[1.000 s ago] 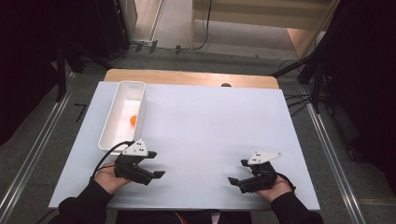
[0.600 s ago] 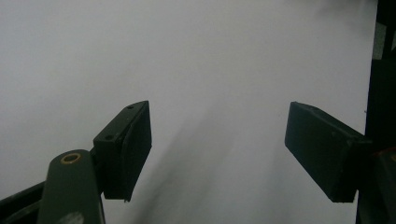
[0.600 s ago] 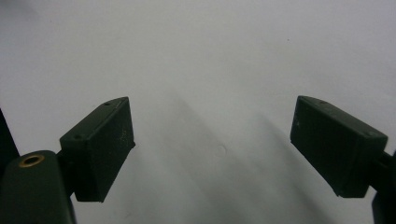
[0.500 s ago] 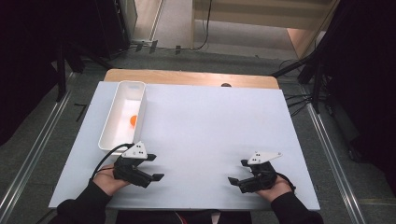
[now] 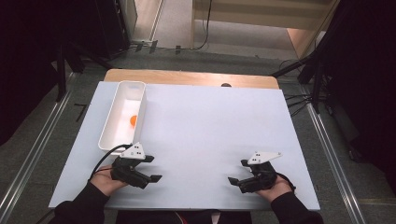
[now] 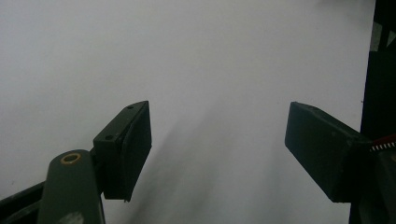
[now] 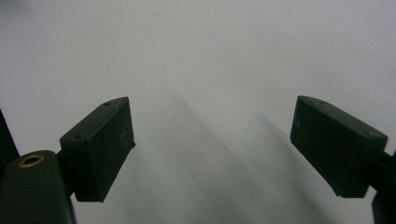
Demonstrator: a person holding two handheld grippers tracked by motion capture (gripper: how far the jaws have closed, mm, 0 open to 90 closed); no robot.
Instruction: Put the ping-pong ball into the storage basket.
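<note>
Two grippers rest at the near edge of the white table (image 5: pixel 210 135), one in each hand. The left gripper (image 5: pixel 152 169) sits close to the near left corner. Its jaws point to the right, across the table, and stand spread apart with nothing between them. In the left gripper view, the left gripper (image 6: pixel 217 149) has just bare white table between its two black jaws. The right gripper (image 5: pixel 239 172) sits near the near right corner. Its jaws point to the left, toward the other gripper, and they are spread wide too, holding nothing. In the right gripper view, the right gripper (image 7: pixel 212 149) also has plain white table between its jaws. The two grippers are well apart from each other.

Farther back, just behind the left gripper, is a long white bin (image 5: pixel 108 135). It is a thin box with tall walls. Its long side runs from near to far, along the left edge of the table, and it leans a little to the right at the far end. A small orange ball (image 5: pixel 133 121) lies inside the bin, about in the middle. The ball is round and bright. No gripper touches the bin or the ball.
</note>
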